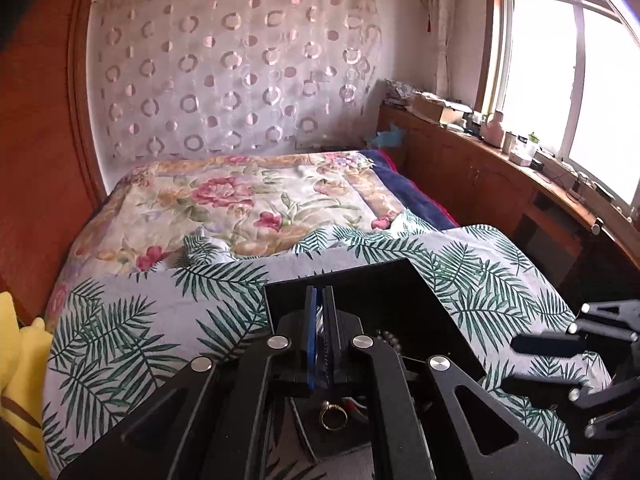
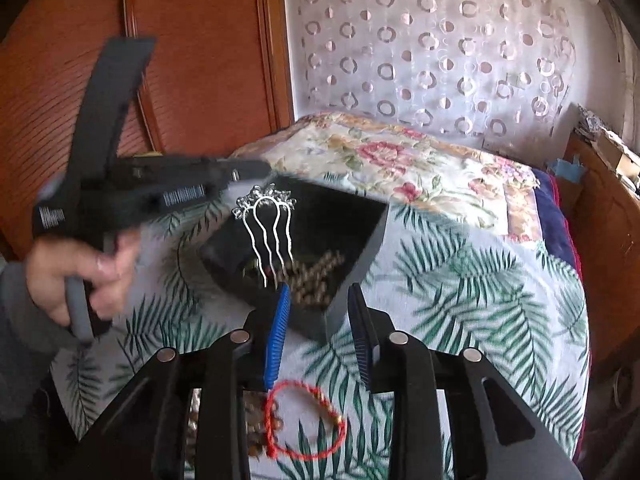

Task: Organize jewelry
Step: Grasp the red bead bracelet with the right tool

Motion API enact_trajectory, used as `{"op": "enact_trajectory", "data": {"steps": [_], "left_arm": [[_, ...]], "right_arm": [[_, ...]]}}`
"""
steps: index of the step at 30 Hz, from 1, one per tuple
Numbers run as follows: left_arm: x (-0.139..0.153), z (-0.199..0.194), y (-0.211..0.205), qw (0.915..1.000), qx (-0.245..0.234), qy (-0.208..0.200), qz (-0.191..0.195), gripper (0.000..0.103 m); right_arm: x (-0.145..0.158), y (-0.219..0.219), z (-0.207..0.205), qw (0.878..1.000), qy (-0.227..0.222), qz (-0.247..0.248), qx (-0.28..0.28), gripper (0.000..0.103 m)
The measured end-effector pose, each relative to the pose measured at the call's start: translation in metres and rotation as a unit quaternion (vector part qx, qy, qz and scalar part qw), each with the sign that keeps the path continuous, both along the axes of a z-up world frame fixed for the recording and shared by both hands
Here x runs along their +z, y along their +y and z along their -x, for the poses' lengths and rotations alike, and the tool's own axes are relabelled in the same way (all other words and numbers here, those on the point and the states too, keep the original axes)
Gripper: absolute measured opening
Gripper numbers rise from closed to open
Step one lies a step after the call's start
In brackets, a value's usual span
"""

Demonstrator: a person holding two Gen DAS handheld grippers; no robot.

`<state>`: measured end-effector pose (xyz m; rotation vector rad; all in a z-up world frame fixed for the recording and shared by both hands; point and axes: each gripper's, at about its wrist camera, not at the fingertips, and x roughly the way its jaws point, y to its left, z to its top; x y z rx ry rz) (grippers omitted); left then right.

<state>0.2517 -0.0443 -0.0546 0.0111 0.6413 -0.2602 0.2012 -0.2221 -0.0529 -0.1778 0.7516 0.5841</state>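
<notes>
My left gripper (image 1: 319, 292) is shut on a silver hair comb (image 2: 266, 232), which hangs prongs down over an open black box (image 2: 360, 248). A hand (image 2: 80, 276) holds that gripper (image 2: 256, 170) at the left of the right wrist view. A brown bead bracelet (image 2: 316, 280) lies inside the box. In the left wrist view a gold ring (image 1: 334, 416) shows on a black surface under the fingers. My right gripper (image 2: 319, 290) stands open and empty just in front of the box corner. Below it, a red string bracelet (image 2: 304, 420) and some brown beads (image 2: 256, 420) lie on the palm-leaf bedspread (image 2: 460, 300).
The box (image 1: 400, 292) sits on a bed with a floral quilt (image 1: 240, 200) behind it. A wooden wardrobe (image 2: 200, 60) stands to the left. A wooden cabinet (image 1: 480, 160) with clutter runs under the window on the right. Something yellow (image 1: 20, 340) lies at the bed's left edge.
</notes>
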Motion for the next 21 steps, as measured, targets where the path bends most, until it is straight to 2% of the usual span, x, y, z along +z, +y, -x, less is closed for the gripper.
{"op": "enact_trajectory", "data": {"steps": [2, 6, 8, 13, 17, 21], "left_arm": [[0.001, 0.006, 0.000, 1.0000, -0.005, -0.001, 0.001, 0.025], [0.004, 0.025, 0.001, 0.9999, -0.010, -0.007, -0.003, 0.044], [0.005, 0.036, 0.003, 0.9999, -0.013, -0.010, 0.002, 0.060], [0.002, 0.064, 0.005, 0.9996, -0.025, -0.016, -0.001, 0.085], [-0.005, 0.085, 0.009, 0.9993, -0.034, -0.015, -0.001, 0.093], [-0.013, 0.100, 0.016, 0.9995, -0.031, -0.007, -0.001, 0.094]], "right_arm": [[-0.008, -0.003, 0.006, 1.000, 0.006, 0.005, 0.002, 0.032], [-0.022, -0.013, 0.018, 1.000, 0.018, 0.011, 0.006, 0.032], [-0.030, -0.016, 0.022, 1.000, 0.025, 0.013, 0.007, 0.032], [-0.049, -0.022, 0.022, 0.999, 0.045, 0.027, 0.009, 0.031], [-0.060, -0.022, 0.021, 0.998, 0.056, 0.033, 0.012, 0.030], [-0.065, -0.017, 0.021, 0.997, 0.053, 0.046, 0.014, 0.029]]}}
